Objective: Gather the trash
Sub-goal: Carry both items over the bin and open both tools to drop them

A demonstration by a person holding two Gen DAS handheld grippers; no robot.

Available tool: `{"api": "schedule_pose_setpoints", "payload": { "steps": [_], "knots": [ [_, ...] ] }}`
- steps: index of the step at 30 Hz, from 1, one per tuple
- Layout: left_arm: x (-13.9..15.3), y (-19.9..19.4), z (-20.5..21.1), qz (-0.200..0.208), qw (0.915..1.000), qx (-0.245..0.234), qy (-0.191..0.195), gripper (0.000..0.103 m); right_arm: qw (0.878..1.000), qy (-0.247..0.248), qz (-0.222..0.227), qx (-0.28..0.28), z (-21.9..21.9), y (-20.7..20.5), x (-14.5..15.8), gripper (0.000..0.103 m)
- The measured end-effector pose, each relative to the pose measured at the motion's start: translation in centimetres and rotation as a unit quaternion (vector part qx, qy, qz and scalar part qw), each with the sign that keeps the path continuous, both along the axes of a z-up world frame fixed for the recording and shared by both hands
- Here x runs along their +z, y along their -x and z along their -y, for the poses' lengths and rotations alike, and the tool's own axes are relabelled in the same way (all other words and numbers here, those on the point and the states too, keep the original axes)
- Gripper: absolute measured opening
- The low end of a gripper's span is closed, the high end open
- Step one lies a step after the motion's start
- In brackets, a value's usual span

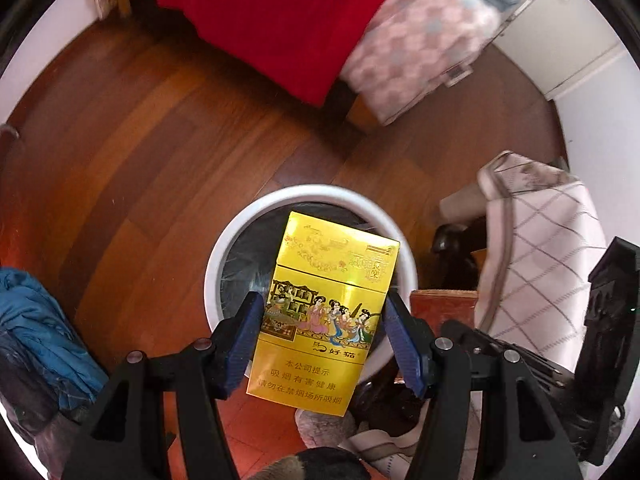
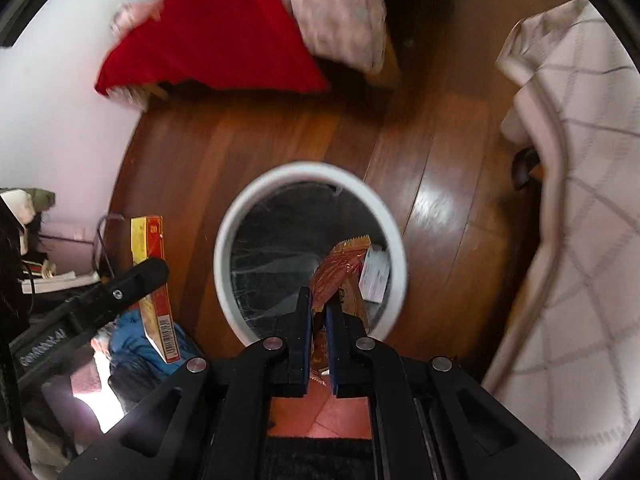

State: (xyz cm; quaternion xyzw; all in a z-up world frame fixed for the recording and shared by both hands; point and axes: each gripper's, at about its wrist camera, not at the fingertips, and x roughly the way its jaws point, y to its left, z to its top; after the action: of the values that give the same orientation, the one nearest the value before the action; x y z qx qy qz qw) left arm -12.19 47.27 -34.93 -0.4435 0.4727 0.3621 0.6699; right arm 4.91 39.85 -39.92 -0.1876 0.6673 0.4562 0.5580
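A yellow cigarette pack (image 1: 320,312) printed with painted figures sits clamped between the blue pads of my left gripper (image 1: 322,318), held above a white round bin (image 1: 244,224) lined with a black bag. In the right wrist view my right gripper (image 2: 319,312) is shut on a crinkled orange-brown snack wrapper (image 2: 340,268), which hangs over the same white bin (image 2: 236,216). The left gripper's finger (image 2: 136,280) and the yellow pack (image 2: 150,272), seen edge-on, show at that view's left.
Wooden floor (image 1: 160,140) surrounds the bin. A bed with a red cover (image 1: 260,12) and a patterned quilt (image 1: 416,36) lies beyond. A white checked cloth (image 2: 580,200) drapes on the right. Blue clothing (image 1: 36,328) is piled at the left.
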Motion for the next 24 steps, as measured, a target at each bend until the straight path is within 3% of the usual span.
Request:
{"api": "schedule_pose_setpoints", "payload": {
  "steps": [2,4,5,7,10,13,20,24],
  "knots": [
    [-1.4,0.2,-0.8,-0.014,0.9999,0.002,0.009,0.06,1.0,0.017,-0.016,0.015,-1.0,0.6,-2.1,0.008],
    [-2.8,0.4,-1.5,-0.022,0.9995,0.011,0.019,0.077,0.998,0.039,-0.027,0.03,-1.8,1.2,-3.9,0.016],
    [-3.1,0.7,-1.7,-0.025,0.9994,0.016,0.02,0.091,0.998,0.049,-0.028,0.037,-2.0,1.4,-4.7,0.029],
    [-3.4,1.3,-1.9,-0.027,0.9991,0.025,0.02,0.093,0.997,0.055,-0.015,0.046,-2.0,1.9,-5.0,0.061],
    [-3.0,2.6,-1.6,-0.037,0.9986,0.038,-0.007,0.093,0.997,0.058,0.005,0.051,-1.2,2.2,-4.8,0.084],
    [-2.3,3.2,-0.9,-0.057,0.997,0.037,-0.037,0.093,0.996,0.064,0.04,0.05,-0.2,1.7,-3.5,0.1],
    [-1.0,3.8,1.7,-0.089,0.9931,0.028,-0.072,0.093,0.988,0.086,0.113,0.059,1.9,1.8,-1.9,0.103],
    [-0.3,3.7,2.9,-0.096,0.9922,0.015,-0.078,0.093,0.987,0.084,0.125,0.062,2.4,2.0,-0.8,0.103]
  ]
}}
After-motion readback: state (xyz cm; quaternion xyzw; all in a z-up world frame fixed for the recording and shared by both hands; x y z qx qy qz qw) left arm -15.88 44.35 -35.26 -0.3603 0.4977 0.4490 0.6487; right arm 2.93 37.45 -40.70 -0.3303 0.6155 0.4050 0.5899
